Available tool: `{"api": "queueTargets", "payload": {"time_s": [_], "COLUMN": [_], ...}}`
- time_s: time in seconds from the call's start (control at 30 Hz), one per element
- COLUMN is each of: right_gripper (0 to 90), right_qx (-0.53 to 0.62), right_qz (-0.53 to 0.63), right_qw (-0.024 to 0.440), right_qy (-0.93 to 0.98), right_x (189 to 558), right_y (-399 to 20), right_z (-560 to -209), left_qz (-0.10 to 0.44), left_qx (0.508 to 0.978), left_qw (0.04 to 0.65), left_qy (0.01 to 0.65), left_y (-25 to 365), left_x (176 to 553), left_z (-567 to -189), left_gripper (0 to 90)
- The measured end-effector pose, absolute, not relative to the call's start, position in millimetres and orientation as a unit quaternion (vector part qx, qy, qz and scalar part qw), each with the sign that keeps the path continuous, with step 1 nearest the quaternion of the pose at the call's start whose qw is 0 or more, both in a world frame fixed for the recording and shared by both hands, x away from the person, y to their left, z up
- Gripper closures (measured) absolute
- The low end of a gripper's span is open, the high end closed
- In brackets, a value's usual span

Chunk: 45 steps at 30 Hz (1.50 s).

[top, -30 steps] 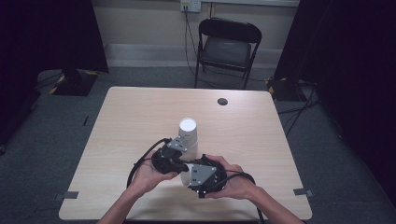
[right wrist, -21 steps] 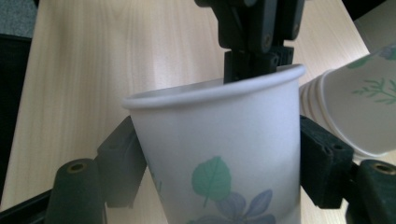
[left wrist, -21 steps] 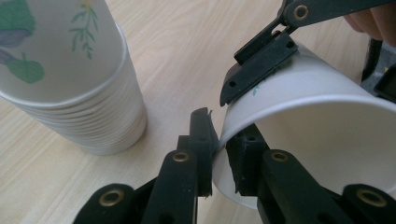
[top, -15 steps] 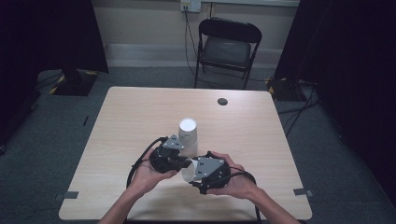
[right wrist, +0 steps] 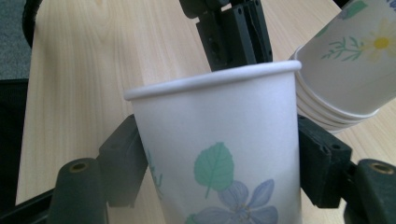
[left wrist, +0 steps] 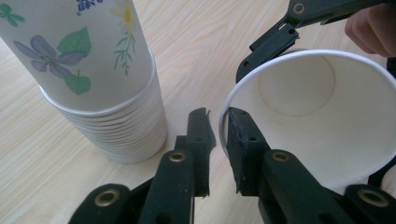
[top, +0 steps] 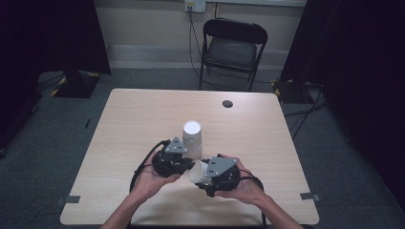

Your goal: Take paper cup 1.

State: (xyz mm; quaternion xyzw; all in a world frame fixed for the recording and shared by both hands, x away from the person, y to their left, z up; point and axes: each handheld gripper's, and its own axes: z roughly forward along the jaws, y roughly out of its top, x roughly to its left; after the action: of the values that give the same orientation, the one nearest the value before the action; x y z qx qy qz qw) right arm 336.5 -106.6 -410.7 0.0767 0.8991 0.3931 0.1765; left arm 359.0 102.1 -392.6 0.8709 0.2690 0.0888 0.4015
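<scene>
Up close, the right tool (right wrist: 210, 154) clamps a paper cup (right wrist: 219, 149) while the left tool (left wrist: 219, 135) pinches its rim.

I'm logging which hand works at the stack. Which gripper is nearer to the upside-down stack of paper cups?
Left. The left gripper sits right at the foot of the stack of cups; the right gripper, holding a single cup, is a little farther toward the person.

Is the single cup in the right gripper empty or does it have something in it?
Empty. In the left gripper view the cup lies on its side, mouth toward the camera, and its bare white bottom shows.
</scene>
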Motion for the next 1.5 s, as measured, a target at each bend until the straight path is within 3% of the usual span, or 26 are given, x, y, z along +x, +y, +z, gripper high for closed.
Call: {"api": "queueTargets", "payload": {"time_s": [0.47, 1.1, 1.3, 1.5], "right_gripper": [27.8, 27.5, 27.3, 27.0], "right_qx": [0.112, 0.165, 0.180, 0.203], "right_qz": [0.429, 0.467, 0.471, 0.479], "right_qw": [0.157, 0.120, 0.121, 0.127], "right_qy": [0.882, 0.860, 0.855, 0.845], "right_x": [338, 345, 348, 351], "right_y": [-115, -125, -129, -141], "right_z": [-413, -416, -416, -413], "left_qz": [0.086, 0.085, 0.104, 0.123], "left_qx": [0.865, 0.853, 0.845, 0.832], "left_qw": [0.415, 0.437, 0.452, 0.460], "left_qy": [0.269, 0.272, 0.268, 0.286], "left_y": [103, 117, 125, 136], "left_x": [358, 360, 356, 355], "left_z": [-392, -393, -391, -392], "left_gripper": [88.6, 81.1, 68.4, 49.0]}}
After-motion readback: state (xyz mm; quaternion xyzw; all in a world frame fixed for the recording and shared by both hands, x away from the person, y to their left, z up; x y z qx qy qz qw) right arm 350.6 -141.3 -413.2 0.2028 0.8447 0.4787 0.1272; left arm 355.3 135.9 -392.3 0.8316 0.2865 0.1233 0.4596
